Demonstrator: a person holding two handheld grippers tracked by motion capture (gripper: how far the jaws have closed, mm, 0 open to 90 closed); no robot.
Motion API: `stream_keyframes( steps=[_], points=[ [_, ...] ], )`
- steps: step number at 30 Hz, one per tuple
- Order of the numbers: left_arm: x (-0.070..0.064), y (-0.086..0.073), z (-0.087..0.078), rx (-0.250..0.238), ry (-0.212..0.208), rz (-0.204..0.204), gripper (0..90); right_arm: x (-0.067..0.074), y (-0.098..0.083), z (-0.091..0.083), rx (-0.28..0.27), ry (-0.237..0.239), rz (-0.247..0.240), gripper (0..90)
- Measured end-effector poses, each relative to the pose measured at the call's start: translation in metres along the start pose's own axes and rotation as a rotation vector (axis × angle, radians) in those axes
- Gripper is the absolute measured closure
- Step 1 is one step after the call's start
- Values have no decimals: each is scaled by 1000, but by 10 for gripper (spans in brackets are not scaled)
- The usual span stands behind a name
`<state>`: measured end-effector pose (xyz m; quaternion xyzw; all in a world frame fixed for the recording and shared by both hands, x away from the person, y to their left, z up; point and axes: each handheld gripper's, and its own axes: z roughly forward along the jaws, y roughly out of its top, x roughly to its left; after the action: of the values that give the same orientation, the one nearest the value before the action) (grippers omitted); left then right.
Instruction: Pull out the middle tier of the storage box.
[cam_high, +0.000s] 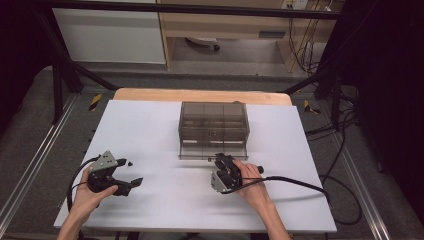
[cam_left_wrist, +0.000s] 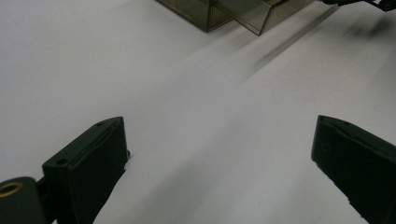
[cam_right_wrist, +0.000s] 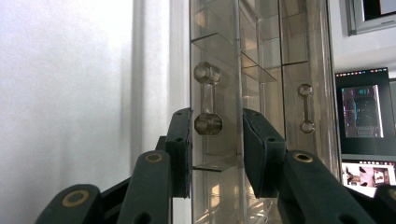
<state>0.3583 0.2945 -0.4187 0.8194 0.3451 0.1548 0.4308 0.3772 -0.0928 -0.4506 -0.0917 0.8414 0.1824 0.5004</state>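
Two tongs, one job. Right tongs (cam_high: 220, 160) closed on the handle (cam_right_wrist: 208, 105) of the low drawer (cam_high: 212, 151), likely to slide it. Drawer partly out, at the near side of the clear box (cam_high: 213, 120), mid table (cam_high: 150, 135). Left tongs (cam_high: 134, 171) wide open, near left, nothing between, resting out of the way. Looks empty inside box and drawer.
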Motion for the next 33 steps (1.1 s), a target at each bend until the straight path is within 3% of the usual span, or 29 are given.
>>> stream_keyframes(
  steps=[10, 16, 21, 27, 33],
  points=[
    [0, 0, 0, 0, 0, 0, 31, 0, -1, -1, 6, 1, 33, 606],
    [0, 0, 1, 2, -2, 1, 31, 0, -1, 0, 16, 15, 86, 521],
    [0, 0, 1, 4, -4, 1, 30, -2, 0, -2, -7, 20, 129, 448],
    [0, 0, 1, 4, -5, 0, 30, -6, 2, -6, -48, 32, 230, 339],
    [0, 0, 1, 5, -5, -1, 30, -12, 3, -10, -71, 53, 364, 241]
  ],
)
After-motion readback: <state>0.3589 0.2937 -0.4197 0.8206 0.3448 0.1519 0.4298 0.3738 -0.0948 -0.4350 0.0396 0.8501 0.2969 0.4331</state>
